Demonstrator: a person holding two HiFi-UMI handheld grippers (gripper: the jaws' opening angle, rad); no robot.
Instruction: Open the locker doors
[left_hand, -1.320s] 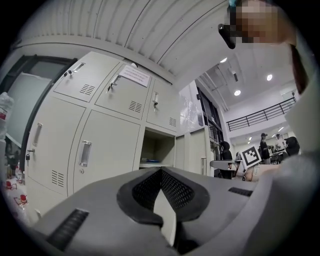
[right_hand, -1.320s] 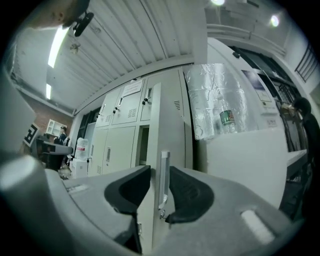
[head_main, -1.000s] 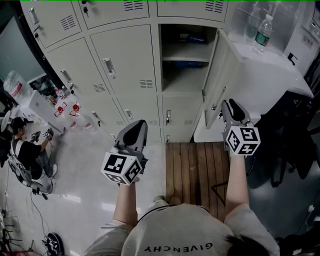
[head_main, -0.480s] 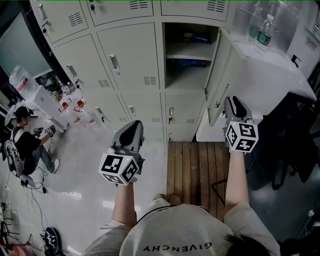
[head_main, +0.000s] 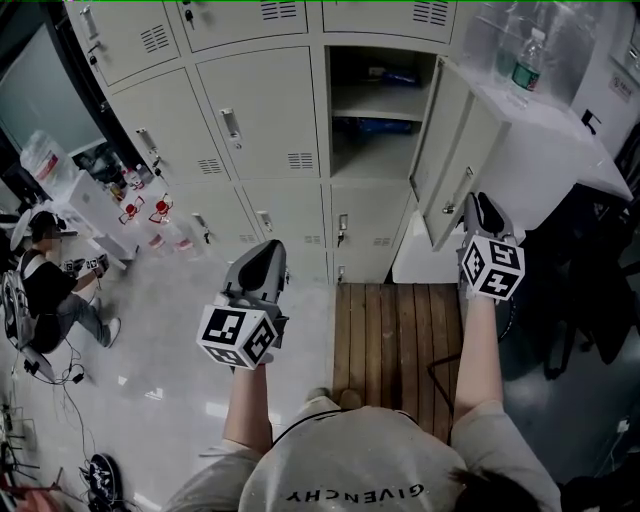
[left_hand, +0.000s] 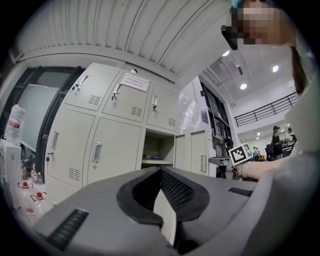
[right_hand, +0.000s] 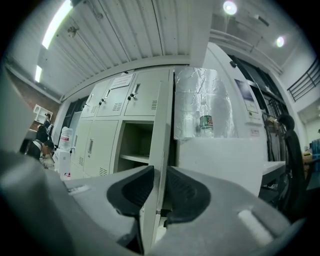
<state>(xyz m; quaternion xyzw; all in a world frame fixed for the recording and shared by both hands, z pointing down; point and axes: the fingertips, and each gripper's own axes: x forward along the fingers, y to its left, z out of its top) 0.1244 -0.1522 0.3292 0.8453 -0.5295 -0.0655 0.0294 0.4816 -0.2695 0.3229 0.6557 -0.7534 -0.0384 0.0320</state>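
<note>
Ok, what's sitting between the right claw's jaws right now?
The edge of the open locker door, shown in the right gripper view. The right claw is closing on it, a pad against each face.

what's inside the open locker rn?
Open locker: a shelf, one blue item above it, a second blue item just below its front edge. What they are can't be told. The shelf covers part of the lower space.

An industrial workshop hall: banks of steel lockers (head_main: 255, 120), corrugated ceiling (left_hand: 150, 30), mezzanine railing (left_hand: 265, 107)
</note>
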